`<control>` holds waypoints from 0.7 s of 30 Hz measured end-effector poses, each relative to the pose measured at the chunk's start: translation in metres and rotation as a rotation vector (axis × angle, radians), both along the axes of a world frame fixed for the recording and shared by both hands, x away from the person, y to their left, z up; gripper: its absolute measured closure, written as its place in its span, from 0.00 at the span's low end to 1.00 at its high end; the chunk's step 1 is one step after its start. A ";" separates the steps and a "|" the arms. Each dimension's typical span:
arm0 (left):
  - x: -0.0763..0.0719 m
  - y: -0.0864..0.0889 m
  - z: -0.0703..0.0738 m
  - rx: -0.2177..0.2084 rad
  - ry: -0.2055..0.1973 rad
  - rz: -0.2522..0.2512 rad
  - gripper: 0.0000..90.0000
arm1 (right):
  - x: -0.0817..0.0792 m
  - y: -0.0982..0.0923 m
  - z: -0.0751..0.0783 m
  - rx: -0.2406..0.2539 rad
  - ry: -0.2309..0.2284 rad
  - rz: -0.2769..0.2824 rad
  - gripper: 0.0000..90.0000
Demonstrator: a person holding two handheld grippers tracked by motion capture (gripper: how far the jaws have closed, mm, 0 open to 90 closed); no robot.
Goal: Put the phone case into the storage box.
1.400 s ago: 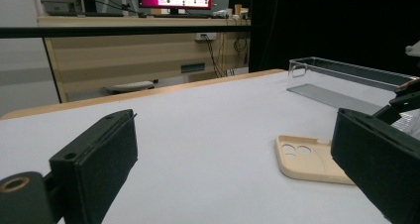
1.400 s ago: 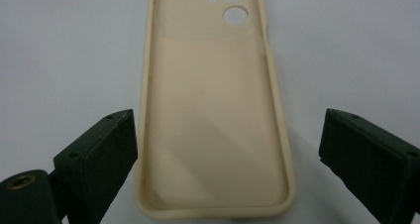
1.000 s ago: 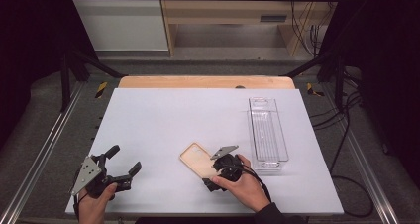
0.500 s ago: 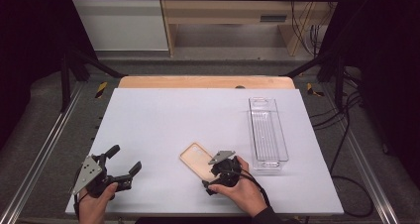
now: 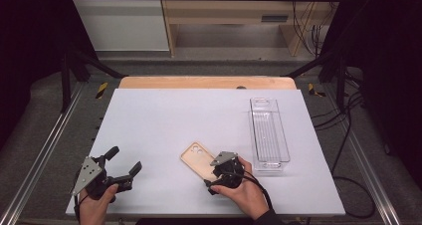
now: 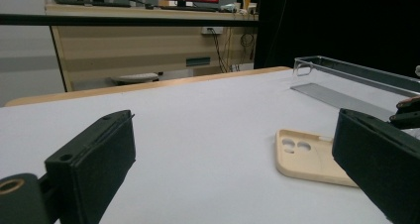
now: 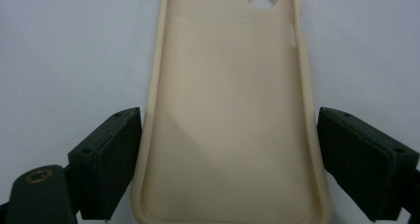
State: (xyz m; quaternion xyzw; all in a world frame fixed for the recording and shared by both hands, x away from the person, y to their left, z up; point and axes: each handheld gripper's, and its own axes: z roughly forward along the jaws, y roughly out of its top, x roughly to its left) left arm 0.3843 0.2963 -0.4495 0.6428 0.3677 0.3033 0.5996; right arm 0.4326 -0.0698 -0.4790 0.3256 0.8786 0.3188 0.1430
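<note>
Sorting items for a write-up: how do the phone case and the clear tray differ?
The phone case is opaque beige; the tray is see-through. The case is the shorter and lies skewed between the right gripper's jaws; the tray is long, narrow, square to the table edge, and no gripper is at it. The case has camera holes; the tray has a ribbed floor. Both rest on the white table.

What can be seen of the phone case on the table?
The phone case is beige, matte and rubbery-looking, with a raised rim and camera cutouts at its far end. It lies flat, hollow side up, on the white table, left of the clear tray. The right gripper straddles its near end, jaws just closing in beside both long edges; firm contact is unclear.
</note>
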 end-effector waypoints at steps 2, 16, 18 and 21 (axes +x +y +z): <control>-0.001 -0.002 0.002 -0.016 0.010 -0.002 0.02 | -0.001 0.000 0.002 0.020 -0.023 -0.001 0.14; 0.029 -0.051 0.046 -0.014 0.106 -0.067 0.01 | -0.013 0.000 0.050 0.200 -0.265 -0.046 0.14; 0.035 -0.056 0.056 -0.023 0.100 -0.070 0.01 | -0.016 0.005 0.060 0.232 -0.304 -0.052 0.14; 0.040 -0.064 0.071 -0.017 0.094 -0.107 0.01 | -0.019 0.012 0.069 0.264 -0.351 -0.055 0.14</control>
